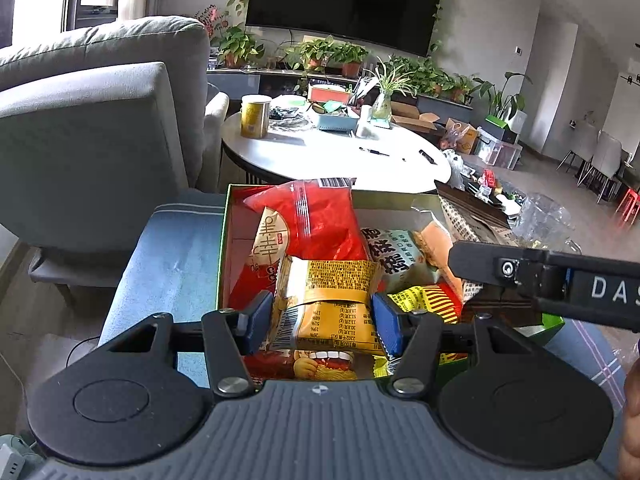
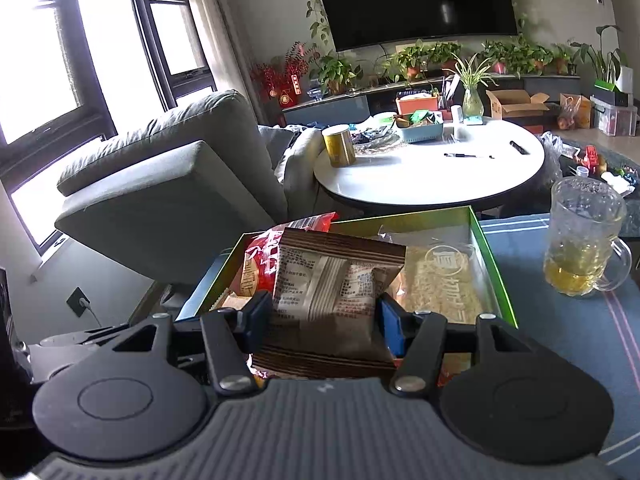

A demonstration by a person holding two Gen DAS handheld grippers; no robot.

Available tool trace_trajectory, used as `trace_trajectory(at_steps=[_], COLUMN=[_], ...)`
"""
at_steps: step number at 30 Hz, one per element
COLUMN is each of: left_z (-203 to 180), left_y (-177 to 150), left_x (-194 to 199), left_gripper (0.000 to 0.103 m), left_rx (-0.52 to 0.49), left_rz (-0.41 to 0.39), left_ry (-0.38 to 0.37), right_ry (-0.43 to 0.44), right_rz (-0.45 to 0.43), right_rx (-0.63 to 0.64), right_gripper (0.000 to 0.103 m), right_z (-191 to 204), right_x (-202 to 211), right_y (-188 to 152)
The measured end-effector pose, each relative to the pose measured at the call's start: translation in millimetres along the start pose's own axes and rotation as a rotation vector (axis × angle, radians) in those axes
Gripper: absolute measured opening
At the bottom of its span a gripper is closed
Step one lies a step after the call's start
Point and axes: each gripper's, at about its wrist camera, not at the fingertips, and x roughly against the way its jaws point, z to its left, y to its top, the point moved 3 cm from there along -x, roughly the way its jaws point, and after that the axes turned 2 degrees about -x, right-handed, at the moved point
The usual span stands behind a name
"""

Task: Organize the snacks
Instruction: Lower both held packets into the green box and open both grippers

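Two grippers are working: my left gripper (image 1: 323, 317) is pinching a yellow packet (image 1: 328, 304), my right gripper (image 2: 325, 319) a brown packet (image 2: 334, 292). Only the right view is showing a glass mug (image 2: 586, 240); only the left is showing "DAS" lettering.

right gripper (image 1: 560, 280): white letters "DAS", cut off at frame edge
yellow pack (image 1: 328, 304): barcode, nutrition table w/ "26%", "17%", "13.2", "30.8"; other print too small to read
red bag (image 1: 320, 220): barcode near far edge, small print unreadable
cream label pack (image 1: 266, 248): large Chinese chars, can't make out
green-white pack (image 1: 394, 252): bold black Chinese chars
brown pack (image 2: 332, 292): fine print, too blurry
noodle pack (image 2: 444, 276): white round logo w/ chars, not legible
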Motion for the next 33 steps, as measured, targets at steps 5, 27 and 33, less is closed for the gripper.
trace_trajectory(at_steps=[5,27,33], left_z=[-1,3,3], left_y=[0,-9,-11], left_x=[0,13,16], left_gripper=[0.058,0.06,0.06], left_rx=[-0.014,-0.013,-0.015], left_rz=[-0.013,-0.012,-0.009], left_ry=[0.012,0.007,-0.001], right_ry=[-0.002,-0.013,-0.003], right_rz=[0.011,0.02,0.021], right_rx=[-0.003,-0.032,-0.029], right_gripper=[0.056,0.062,0.062], right_z=[1,0,1], right_x=[-6,-16,-10], right_y=[0,1,-1])
